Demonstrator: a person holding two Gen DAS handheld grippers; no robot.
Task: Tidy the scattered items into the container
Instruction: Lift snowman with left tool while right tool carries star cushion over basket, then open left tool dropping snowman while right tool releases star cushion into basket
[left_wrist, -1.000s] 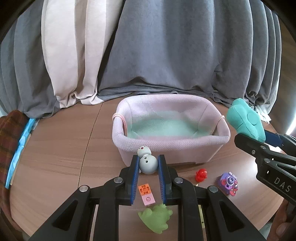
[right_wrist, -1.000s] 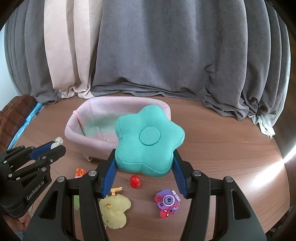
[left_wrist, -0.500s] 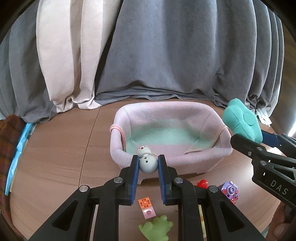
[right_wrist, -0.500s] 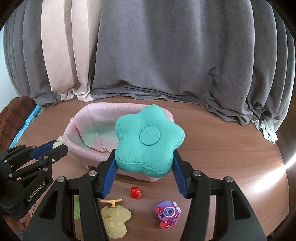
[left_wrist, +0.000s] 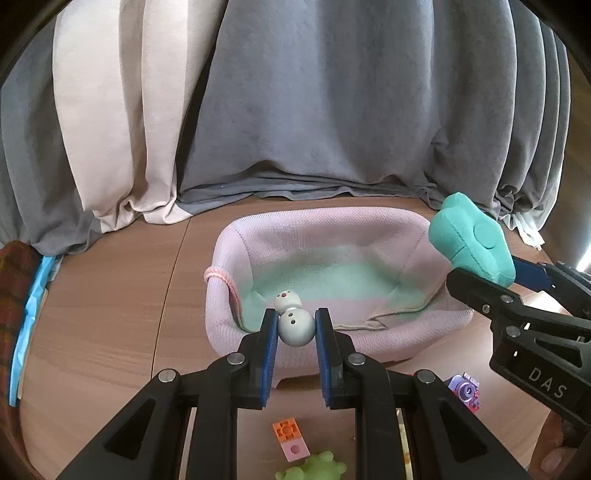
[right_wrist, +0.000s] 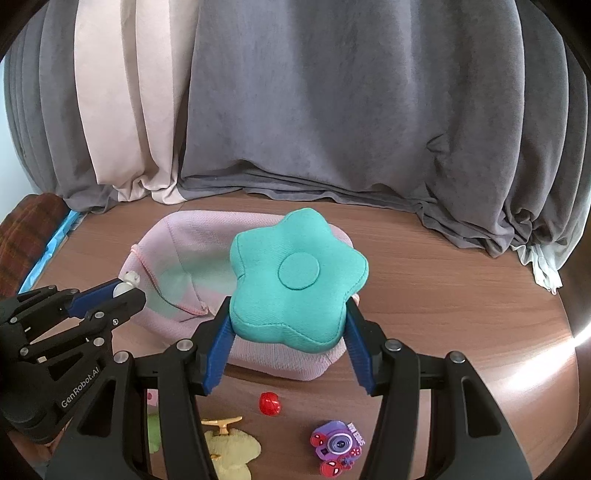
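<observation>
The left gripper (left_wrist: 295, 326) clamps a grey snowman figure (left_wrist: 291, 317) over the near rim of the pink knitted basket (left_wrist: 332, 236). The right gripper (right_wrist: 286, 332) squeezes a teal flower cushion (right_wrist: 295, 277) above the basket's right end.

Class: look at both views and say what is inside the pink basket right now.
Nothing visible rests inside the pink basket: only its mint lining shows. The snowman and teal cushion hide part of the floor.

**A home room, set up for play**

Heavy grey curtains (right_wrist: 369, 110) and a cream drape (right_wrist: 122, 110) hang to a round wooden worktop (right_wrist: 443, 295). A soft knitted basket (left_wrist: 332, 336) and small toys (right_wrist: 336, 443) suggest a living room or bedroom.
</observation>
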